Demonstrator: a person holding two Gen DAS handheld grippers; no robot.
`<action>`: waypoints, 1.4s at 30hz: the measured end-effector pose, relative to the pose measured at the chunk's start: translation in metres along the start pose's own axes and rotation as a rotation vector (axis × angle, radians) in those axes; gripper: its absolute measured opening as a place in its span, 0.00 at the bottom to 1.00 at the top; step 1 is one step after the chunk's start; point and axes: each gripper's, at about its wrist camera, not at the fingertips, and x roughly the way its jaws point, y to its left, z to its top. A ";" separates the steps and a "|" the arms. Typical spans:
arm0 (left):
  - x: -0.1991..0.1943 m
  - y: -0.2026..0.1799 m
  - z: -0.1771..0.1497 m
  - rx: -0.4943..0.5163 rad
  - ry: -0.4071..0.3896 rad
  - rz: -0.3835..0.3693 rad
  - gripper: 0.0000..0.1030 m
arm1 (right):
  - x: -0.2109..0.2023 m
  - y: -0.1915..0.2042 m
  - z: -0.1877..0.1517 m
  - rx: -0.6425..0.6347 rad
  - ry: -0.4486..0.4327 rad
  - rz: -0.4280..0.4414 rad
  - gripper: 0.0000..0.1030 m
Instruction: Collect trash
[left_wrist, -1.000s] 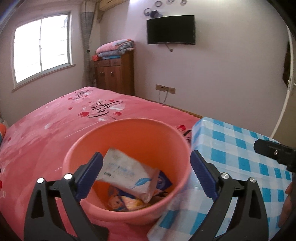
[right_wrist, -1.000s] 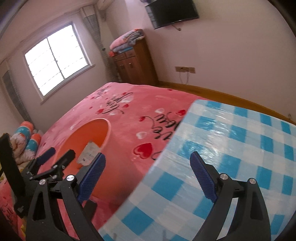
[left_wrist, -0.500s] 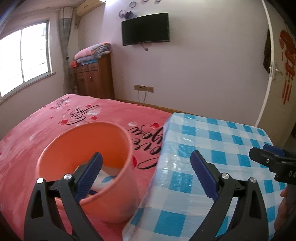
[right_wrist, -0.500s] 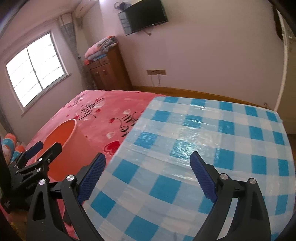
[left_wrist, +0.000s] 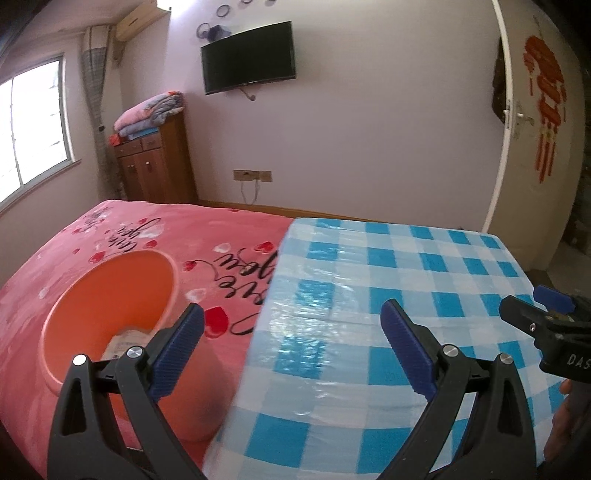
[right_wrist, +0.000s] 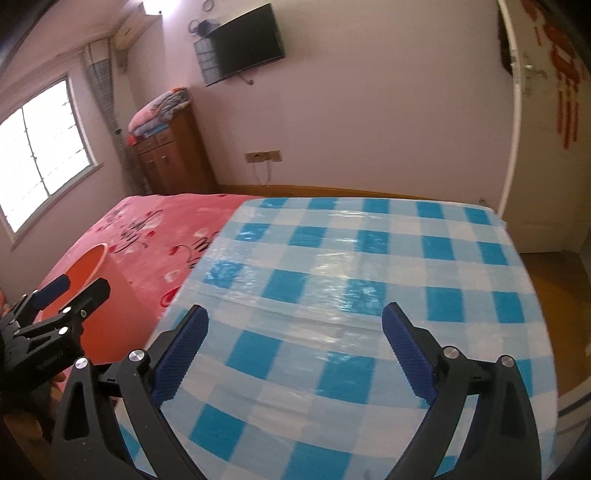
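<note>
Trash sits in the bucket (left_wrist: 110, 306); my left claw (left_wrist: 291, 350) and right claw (right_wrist: 295, 350), both apart and empty, have swung to the bare table (right_wrist: 369, 258).

Pink heart-print bed (left_wrist: 122, 236) beside orange bucket (left_wrist: 110, 295); adjoining table (right_wrist: 369, 295) under blue checked plastic-covered cloth.

Pale lilac walls; wall-mounted TV (left_wrist: 248, 57); wooden cabinet (left_wrist: 155, 166) beside bright window (right_wrist: 40, 155); white door (left_wrist: 539, 122) at right.
</note>
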 end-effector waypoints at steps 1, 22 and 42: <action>0.000 -0.004 0.000 0.006 0.000 -0.006 0.94 | -0.003 -0.004 -0.002 0.005 -0.004 -0.014 0.91; -0.014 -0.094 -0.009 0.125 -0.015 -0.143 0.94 | -0.053 -0.074 -0.033 0.084 -0.080 -0.252 0.92; -0.038 -0.135 -0.018 0.168 -0.050 -0.228 0.96 | -0.088 -0.097 -0.053 0.105 -0.129 -0.355 0.92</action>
